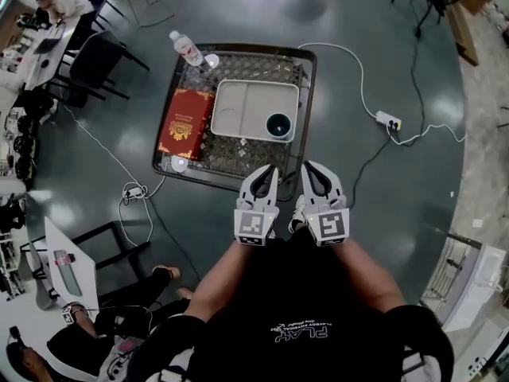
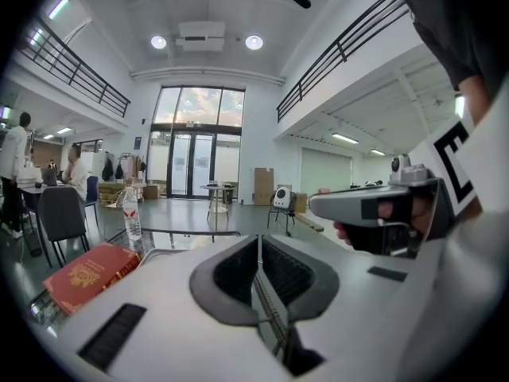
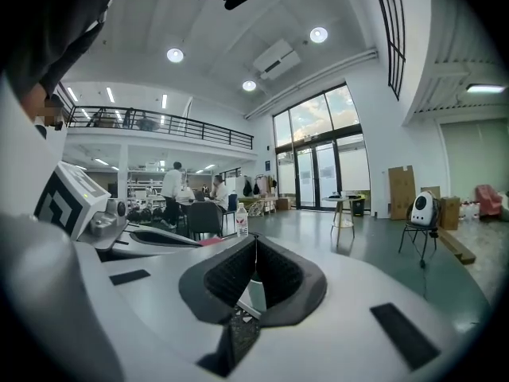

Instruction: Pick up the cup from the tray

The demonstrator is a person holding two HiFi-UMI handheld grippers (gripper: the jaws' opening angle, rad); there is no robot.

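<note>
Facing: you look steeply down on a dark mesh table (image 1: 238, 156), with your two grippers held side by side close to your body.
Left gripper (image 1: 270, 169): jaws pressed together with nothing between them. The tips hover over the table's near edge, toward its right end.
Right gripper (image 1: 309, 166): jaws also closed flat on each other and empty. The tips sit by the table's near-right corner, just beside the left gripper without touching it.
Cup (image 1: 279, 125): small, round and dark inside. It stands upright in the near-right corner of the tray, ahead of both grippers and apart from them.
Tray (image 1: 238, 106): pale, rectangular, with two compartments. It lies at the middle of the table toward the right edge, and the cup is in its right compartment.
Book (image 1: 184, 123): red with a gold crest. It lies flat along the table's left edge, just beside the tray.
Bottle (image 1: 187, 48): clear plastic with a white cap, at the table's far-left corner.
Floor: glossy grey. A white cable runs from the table's far-right corner to a power strip (image 1: 388, 120).
Beyond: black chairs and people at desks, far left.
</note>
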